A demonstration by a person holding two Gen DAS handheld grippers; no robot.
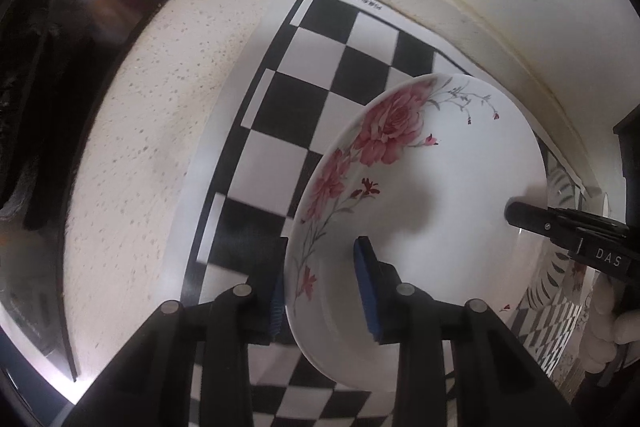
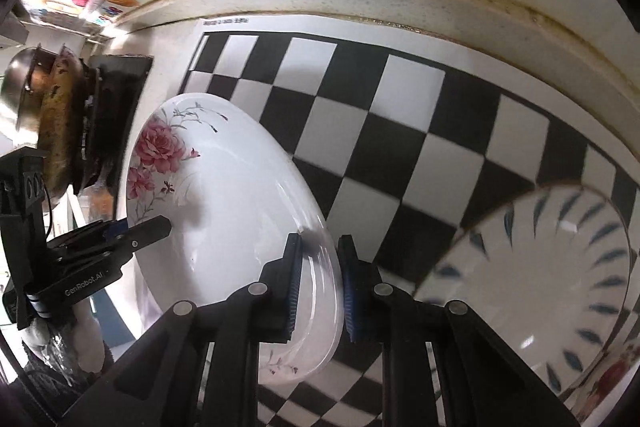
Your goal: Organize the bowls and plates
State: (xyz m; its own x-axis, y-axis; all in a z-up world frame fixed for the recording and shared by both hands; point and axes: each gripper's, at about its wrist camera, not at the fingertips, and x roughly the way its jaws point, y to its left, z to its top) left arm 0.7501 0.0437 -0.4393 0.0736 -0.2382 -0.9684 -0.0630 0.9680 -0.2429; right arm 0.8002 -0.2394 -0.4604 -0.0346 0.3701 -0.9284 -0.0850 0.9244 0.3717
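Observation:
A white plate with pink flowers (image 1: pixel 432 195) is held above the checkered mat (image 1: pixel 304 99). My left gripper (image 1: pixel 320 287) straddles its near rim, one blue pad on each side, and looks shut on it. My right gripper (image 2: pixel 318 279) is shut on the opposite rim of the same plate (image 2: pixel 224 195). Each gripper shows in the other's view: the right one at the plate's right edge (image 1: pixel 560 227), the left one at its left edge (image 2: pixel 120 239). A bowl with blue leaf marks (image 2: pixel 540 267) sits at the right, with a flowered dish partly hidden under it.
The checkered mat (image 2: pixel 400 131) lies on a speckled counter (image 1: pixel 140 147) against a white wall. A dark stove (image 1: pixel 60 107) with a pot (image 2: pixel 24 95) stands to the left.

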